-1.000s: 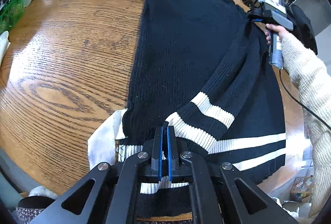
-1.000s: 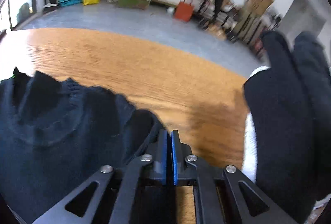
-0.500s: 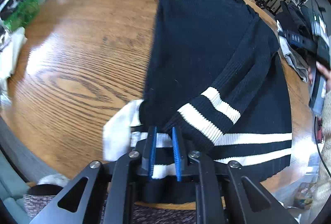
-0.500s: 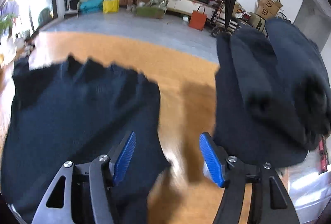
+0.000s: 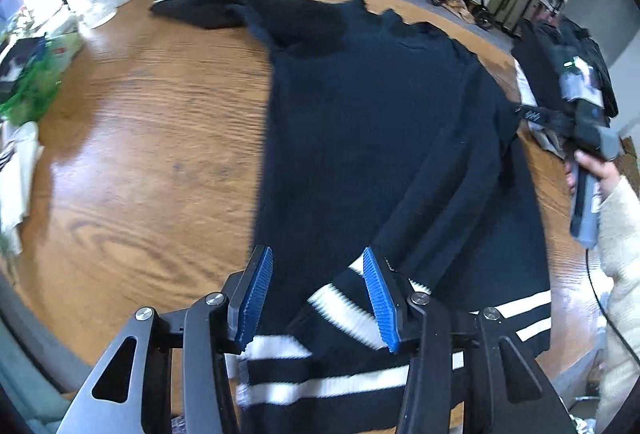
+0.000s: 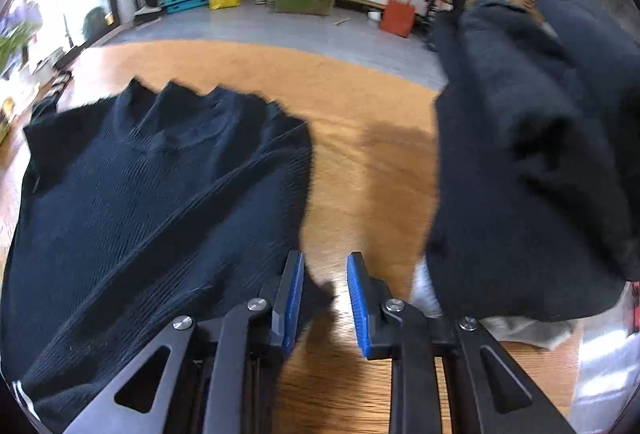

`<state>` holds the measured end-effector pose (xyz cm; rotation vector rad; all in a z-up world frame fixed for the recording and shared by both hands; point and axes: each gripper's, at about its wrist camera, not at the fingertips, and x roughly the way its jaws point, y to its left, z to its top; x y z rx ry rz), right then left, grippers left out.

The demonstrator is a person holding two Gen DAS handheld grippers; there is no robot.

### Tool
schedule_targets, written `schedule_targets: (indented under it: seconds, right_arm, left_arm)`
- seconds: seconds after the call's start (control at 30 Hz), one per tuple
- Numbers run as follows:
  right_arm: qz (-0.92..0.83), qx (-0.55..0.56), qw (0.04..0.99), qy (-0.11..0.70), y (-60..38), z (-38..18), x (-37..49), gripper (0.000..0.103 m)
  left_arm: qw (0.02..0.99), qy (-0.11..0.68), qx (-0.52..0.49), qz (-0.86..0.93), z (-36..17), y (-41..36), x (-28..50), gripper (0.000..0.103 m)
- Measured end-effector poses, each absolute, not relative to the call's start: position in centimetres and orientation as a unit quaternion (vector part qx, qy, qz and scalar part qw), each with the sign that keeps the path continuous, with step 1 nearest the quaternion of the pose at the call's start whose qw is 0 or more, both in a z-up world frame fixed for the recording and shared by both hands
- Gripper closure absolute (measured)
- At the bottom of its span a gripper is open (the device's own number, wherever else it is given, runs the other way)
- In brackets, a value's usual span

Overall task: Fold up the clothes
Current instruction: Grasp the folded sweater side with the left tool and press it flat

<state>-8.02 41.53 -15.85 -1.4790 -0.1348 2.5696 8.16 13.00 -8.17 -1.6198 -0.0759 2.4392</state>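
Note:
A black knit sweater [image 5: 380,121] with white stripes at hem and cuffs lies flat on the round wooden table [image 5: 152,137]. One sleeve [image 5: 432,209] is folded diagonally across its body; the other sleeve [image 5: 200,3] stretches toward the far left. My left gripper [image 5: 316,298] is open and empty, above the striped cuff [image 5: 344,310] near the hem. My right gripper [image 6: 322,300] is open and empty, beside the sweater's right edge [image 6: 160,193] over bare wood. It also shows in the left wrist view [image 5: 576,121], held by a hand.
A pile of dark clothes [image 6: 532,153] sits on the table to the right. Plants and boxes [image 5: 44,49] stand along the table's left rim. A white cloth [image 5: 16,169] lies at the left edge. The table's near edge is just below my left gripper.
Both grippers have opened and let go of the sweater. The left released the striped cuff and lifted back; the right released the sweater's edge and pulled away to its right.

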Motion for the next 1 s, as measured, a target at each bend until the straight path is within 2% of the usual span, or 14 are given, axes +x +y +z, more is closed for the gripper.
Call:
schedule_targets:
  seconds: [0.07, 0.23, 0.37, 0.47, 0.5, 0.67, 0.77, 0.83, 1.0]
  right_arm:
    - [0.855, -0.506, 0.094, -0.071, 41.2, -17.0, -7.9, 0.081]
    - [0.852, -0.508, 0.108, -0.072, 42.2, -16.8, -7.6, 0.081]
    - [0.869, -0.484, 0.087, -0.044, 41.3, -14.6, -6.1, 0.079]
    - [0.874, -0.481, 0.06, -0.031, 39.9, -14.1, -5.0, 0.08]
    - [0.874, -0.483, 0.053, -0.029, 39.6, -14.4, -4.7, 0.079]
    - [0.87, -0.492, 0.02, -0.018, 37.7, -15.4, -3.3, 0.08]
    - [0.867, -0.498, 0.001, -0.011, 36.6, -16.0, -2.4, 0.079]
    - [0.865, -0.502, -0.013, -0.006, 35.9, -16.4, -1.8, 0.079]
    - [0.86, -0.509, -0.027, -0.01, 34.9, -16.8, 0.6, 0.08]
  left_arm:
    - [0.12, -0.019, -0.544, 0.83, -8.3, 13.9, 8.5, 0.054]
    - [0.17, 0.004, -0.526, 0.833, -8.1, 16.0, 7.7, 0.054]
    - [0.232, 0.013, -0.49, 0.84, -7.0, 18.4, 5.0, 0.054]
    - [0.255, 0.04, -0.499, 0.827, -7.9, 21.3, 2.3, 0.055]
    - [0.265, 0.052, -0.498, 0.824, -8.3, 22.2, 1.5, 0.056]
    - [0.29, 0.067, -0.514, 0.804, -10.7, 25.3, -1.3, 0.091]
    - [0.283, 0.08, -0.51, 0.809, -11.7, 25.8, -1.9, 0.096]
    - [0.268, 0.1, -0.491, 0.823, -11.9, 25.7, -1.8, 0.096]
    - [0.276, 0.024, -0.519, 0.808, -11.9, 23.7, -3.8, 0.096]
